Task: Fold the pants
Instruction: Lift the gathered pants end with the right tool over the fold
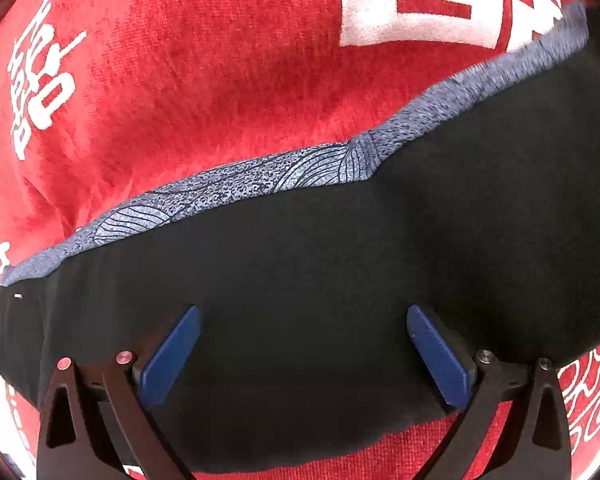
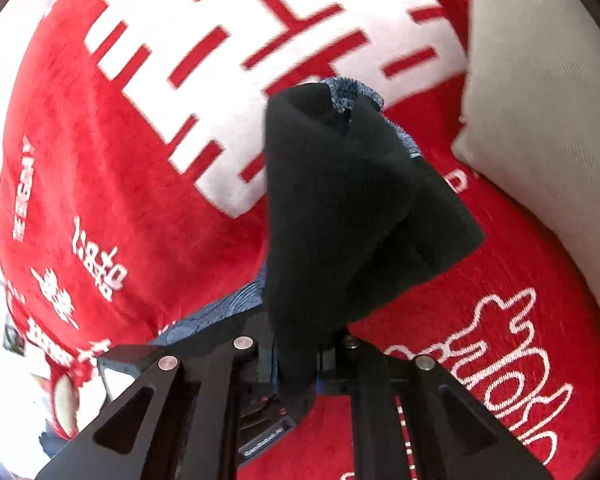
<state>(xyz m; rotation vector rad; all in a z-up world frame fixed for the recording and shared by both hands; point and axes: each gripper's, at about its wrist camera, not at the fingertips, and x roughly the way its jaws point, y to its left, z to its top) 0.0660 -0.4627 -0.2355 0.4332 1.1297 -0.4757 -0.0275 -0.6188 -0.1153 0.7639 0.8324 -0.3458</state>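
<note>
Red plush blanket (image 1: 204, 80) with white lettering covers the whole surface, and a cream cushion (image 2: 540, 120) sits at its far right edge in the right wrist view. On the blanket lie the black pants (image 1: 340, 280), with a blue-grey patterned band (image 1: 260, 184) showing along their far edge. Seen from the left wrist, the pants' long axis runs left to right, rising toward the upper right. The left tool (image 1: 303, 354) hovers over them with its blue pads spread wide, gripping nothing. The right tool (image 2: 296, 360) is pinched on one end of the pants and lifts it off the blanket. I judge the folding to be partway: layers are already stacked, and the lifted end has yet to be laid over and smoothed
</note>
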